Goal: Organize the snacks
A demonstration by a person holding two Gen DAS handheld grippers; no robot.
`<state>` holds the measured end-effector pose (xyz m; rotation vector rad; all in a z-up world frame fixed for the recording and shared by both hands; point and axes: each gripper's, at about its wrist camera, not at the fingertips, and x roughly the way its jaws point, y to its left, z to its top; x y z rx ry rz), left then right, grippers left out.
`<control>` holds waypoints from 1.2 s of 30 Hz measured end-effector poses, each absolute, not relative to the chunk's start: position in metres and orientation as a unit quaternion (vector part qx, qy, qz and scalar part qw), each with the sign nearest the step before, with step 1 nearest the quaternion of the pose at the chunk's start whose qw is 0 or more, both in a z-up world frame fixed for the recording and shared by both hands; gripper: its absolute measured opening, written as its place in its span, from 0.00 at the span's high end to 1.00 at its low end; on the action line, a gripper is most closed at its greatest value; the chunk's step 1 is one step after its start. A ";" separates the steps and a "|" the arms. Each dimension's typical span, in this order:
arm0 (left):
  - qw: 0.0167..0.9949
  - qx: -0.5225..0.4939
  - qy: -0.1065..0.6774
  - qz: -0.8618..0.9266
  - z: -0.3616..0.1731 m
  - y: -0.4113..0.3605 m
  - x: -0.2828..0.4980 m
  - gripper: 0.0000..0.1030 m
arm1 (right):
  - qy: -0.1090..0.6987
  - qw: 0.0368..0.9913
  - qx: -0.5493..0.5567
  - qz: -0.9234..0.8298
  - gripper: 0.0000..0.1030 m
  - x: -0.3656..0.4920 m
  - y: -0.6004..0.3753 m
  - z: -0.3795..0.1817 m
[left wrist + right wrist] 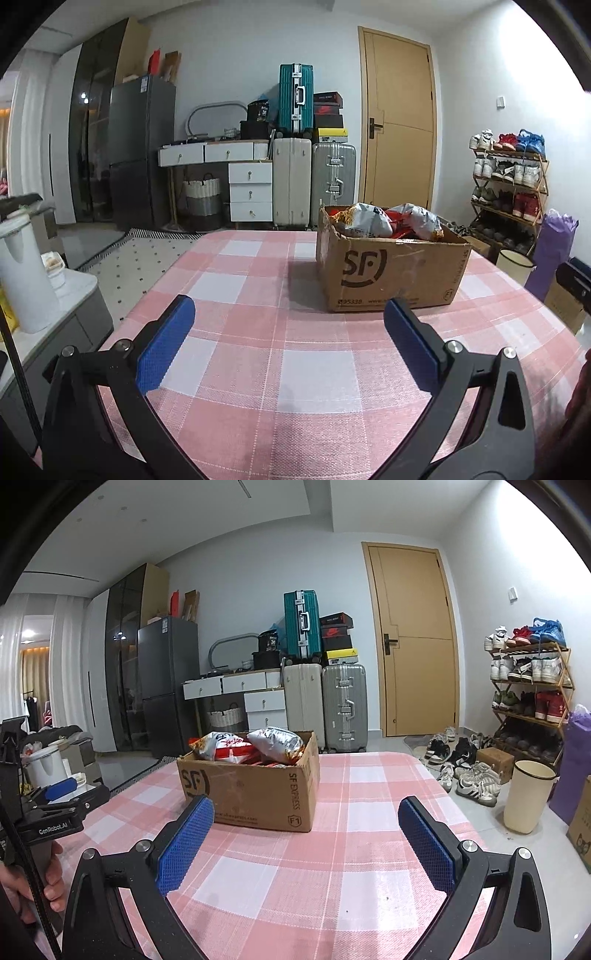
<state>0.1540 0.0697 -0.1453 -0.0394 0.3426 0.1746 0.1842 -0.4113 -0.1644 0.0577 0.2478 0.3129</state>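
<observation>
A brown cardboard box (pixel 391 273) marked "SF" stands on the pink checked tablecloth (pixel 280 332), filled with silver and red snack bags (pixel 373 219). In the right wrist view the same box (pixel 255 794) sits ahead and slightly left, with the snack bags (pixel 273 744) heaped inside. My left gripper (pixel 290 317) hovers over the cloth, open and empty, short of the box. My right gripper (pixel 306 819) is also open and empty, with the box just beyond its left finger. The left gripper (pixel 59 790) shows at the left edge of the right wrist view, held by a hand (pixel 48 878).
Beyond the table are suitcases (pixel 325 705), a white drawer desk (pixel 236 177), a fridge (pixel 142 147) and a wooden door (pixel 413 642). A shoe rack (pixel 528 690), loose shoes and a cream bin (pixel 528 797) stand on the floor at right. A white appliance (pixel 22 269) sits on a counter at left.
</observation>
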 end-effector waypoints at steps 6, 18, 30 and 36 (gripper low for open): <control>0.982 -0.015 0.159 0.104 -0.147 0.069 0.155 0.01 | 0.138 0.978 0.029 0.155 0.01 0.191 -0.410 -0.170; 0.983 -0.009 0.160 0.094 -0.148 0.065 0.155 0.01 | 0.129 0.980 0.008 0.150 0.01 0.189 -0.400 -0.173; 0.982 -0.013 0.161 0.094 -0.148 0.066 0.154 0.01 | 0.127 0.981 0.009 0.148 0.01 0.187 -0.401 -0.174; 0.981 -0.019 0.165 0.099 -0.150 0.069 0.153 0.01 | 0.127 0.981 0.010 0.148 0.01 0.187 -0.401 -0.174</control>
